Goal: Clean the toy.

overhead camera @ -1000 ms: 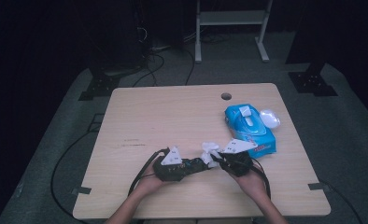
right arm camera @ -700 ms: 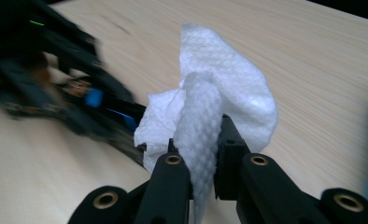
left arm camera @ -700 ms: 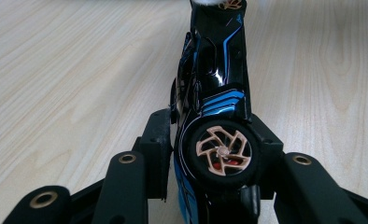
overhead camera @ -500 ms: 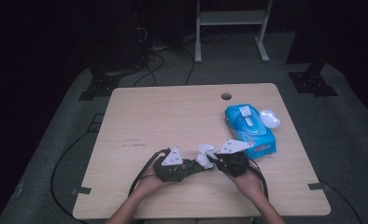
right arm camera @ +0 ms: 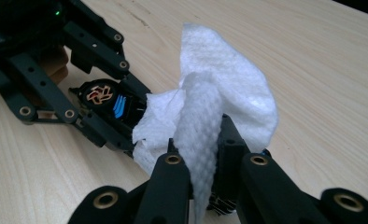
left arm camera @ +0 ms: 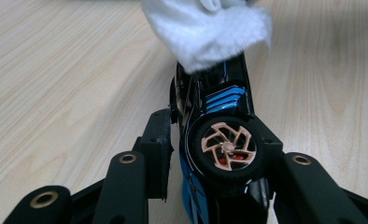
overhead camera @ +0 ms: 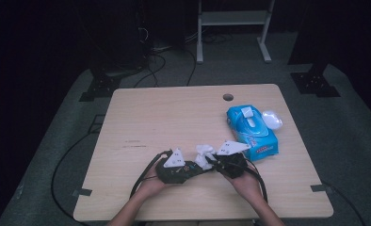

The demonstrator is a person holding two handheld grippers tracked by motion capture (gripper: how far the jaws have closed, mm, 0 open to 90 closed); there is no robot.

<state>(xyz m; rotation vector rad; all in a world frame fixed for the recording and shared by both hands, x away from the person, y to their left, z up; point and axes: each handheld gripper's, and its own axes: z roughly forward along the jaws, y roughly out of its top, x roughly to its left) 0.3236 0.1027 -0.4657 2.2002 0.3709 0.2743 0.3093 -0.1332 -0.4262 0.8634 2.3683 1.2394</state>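
Note:
A black and blue toy car [left arm camera: 219, 140] with an orange-spoked wheel lies on its side between the jaws of my left gripper [left arm camera: 215, 135], which is shut on it just above the table. My right gripper [right arm camera: 201, 140] is shut on a crumpled white wipe [right arm camera: 219, 84]. The wipe rests against the car's far end [right arm camera: 109, 100]. In the high view the two grippers meet nose to nose near the table's front edge, left gripper [overhead camera: 195, 169] and right gripper [overhead camera: 211, 161], with the wipe [overhead camera: 203, 153] bunched between them. The wipe hides the car's front.
A blue pack of wipes [overhead camera: 252, 132] lies at the right of the wooden table [overhead camera: 165, 117], with a white cap [overhead camera: 271, 118] beside it. A cable hole [overhead camera: 228, 97] sits near the far edge. Cables trail from both grippers toward the person.

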